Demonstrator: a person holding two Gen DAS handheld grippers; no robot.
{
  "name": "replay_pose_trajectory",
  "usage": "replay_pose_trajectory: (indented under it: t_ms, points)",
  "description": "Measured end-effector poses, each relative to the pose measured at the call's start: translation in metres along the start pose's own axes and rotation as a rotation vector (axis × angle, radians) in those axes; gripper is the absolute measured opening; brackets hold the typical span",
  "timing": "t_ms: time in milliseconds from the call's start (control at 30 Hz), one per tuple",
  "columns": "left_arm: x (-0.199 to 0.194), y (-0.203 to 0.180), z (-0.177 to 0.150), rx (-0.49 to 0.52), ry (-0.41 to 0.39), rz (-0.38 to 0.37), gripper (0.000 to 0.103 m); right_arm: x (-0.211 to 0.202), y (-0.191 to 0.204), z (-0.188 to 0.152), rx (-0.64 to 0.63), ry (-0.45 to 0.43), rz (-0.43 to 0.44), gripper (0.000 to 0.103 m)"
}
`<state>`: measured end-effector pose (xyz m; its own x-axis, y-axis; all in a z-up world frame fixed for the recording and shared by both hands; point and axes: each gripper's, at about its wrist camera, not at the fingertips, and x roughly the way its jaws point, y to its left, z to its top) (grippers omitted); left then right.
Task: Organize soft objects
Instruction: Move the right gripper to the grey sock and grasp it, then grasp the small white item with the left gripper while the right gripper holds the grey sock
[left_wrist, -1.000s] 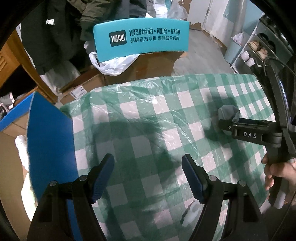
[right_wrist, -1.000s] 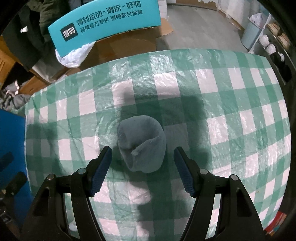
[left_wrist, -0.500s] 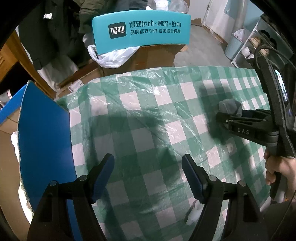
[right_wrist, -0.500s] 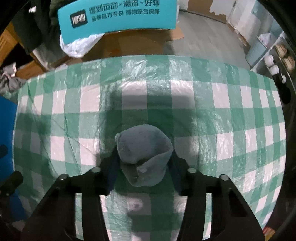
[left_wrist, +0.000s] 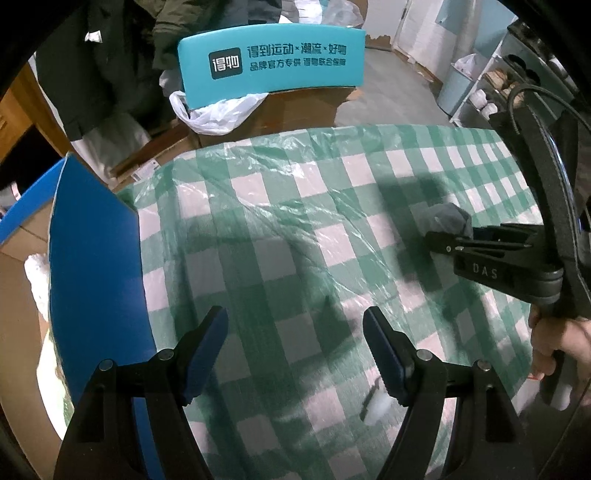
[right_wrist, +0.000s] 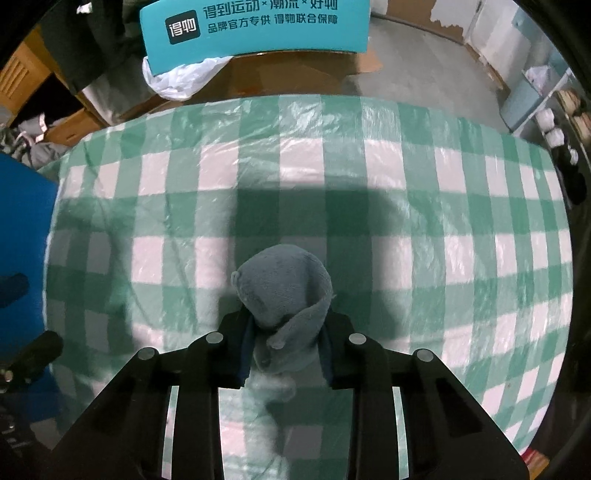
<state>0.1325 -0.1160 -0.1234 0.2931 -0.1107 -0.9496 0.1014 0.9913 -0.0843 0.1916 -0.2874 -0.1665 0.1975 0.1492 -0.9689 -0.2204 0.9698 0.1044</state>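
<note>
Item: grey soft object (right_wrist: 284, 295), knitted, bundled like a rolled sock. It is being clamped between the jaws of the right gripper (right_wrist: 284, 350), which are drawn in tight against both its sides; its rounded end is sticking out forward past the fingertips. It is being held near the right edge of the desk (right_wrist: 461, 221), as the left wrist view shows it (left_wrist: 445, 219); whether it is touching the cover cannot be told.

Left gripper (left_wrist: 295, 350): jaws are being held wide apart, with nothing between the blue pads (left_wrist: 207, 350), above the near part of the desk.

Desk cover: green-and-white checked cloth under a clear, wrinkled plastic sheet.

Writing: "DAS" is being shown on the body of the right gripper (left_wrist: 491, 258) in the left wrist view. A teal panel (left_wrist: 271, 64) beyond the far edge is carrying a dark logo square and two lines of white Chinese characters.

Other entries: a blue board (left_wrist: 96, 258) is standing along the left edge; a white plastic bag (left_wrist: 218, 112) is lying under the teal panel.

Hard to make out: a small white object (left_wrist: 376, 406) near the left gripper's right finger is not identifiable. The person's hand (left_wrist: 561, 347) is being cut off at the frame edge.
</note>
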Motion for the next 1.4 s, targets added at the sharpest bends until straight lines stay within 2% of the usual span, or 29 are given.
replay_pose_trajectory:
  t_ms: [333, 667, 967, 1267, 1333, 1400]
  points:
    - [-0.008, -0.009, -0.028, 0.023, 0.016, -0.045, 0.077, -0.019, 0.006, -0.035, 0.001, 0.013, 0.030, 0.027]
    - [-0.005, -0.036, -0.059, 0.083, 0.048, -0.083, 0.077, -0.039, 0.007, -0.066, -0.006, 0.006, 0.045, 0.027]
    - [0.008, -0.054, -0.076, 0.125, 0.067, -0.071, 0.077, -0.047, -0.003, -0.088, 0.028, 0.007, 0.063, 0.027]
    - [0.021, -0.066, -0.085, 0.140, 0.078, -0.067, 0.077, -0.050, -0.005, -0.096, 0.026, 0.004, 0.068, 0.027]
    - [0.023, -0.067, -0.085, 0.135, 0.080, -0.068, 0.075, -0.050, -0.004, -0.097, 0.023, 0.005, 0.070, 0.027]
    - [0.026, -0.067, -0.085, 0.125, 0.083, -0.074, 0.066, -0.050, -0.003, -0.098, 0.022, 0.003, 0.070, 0.027]
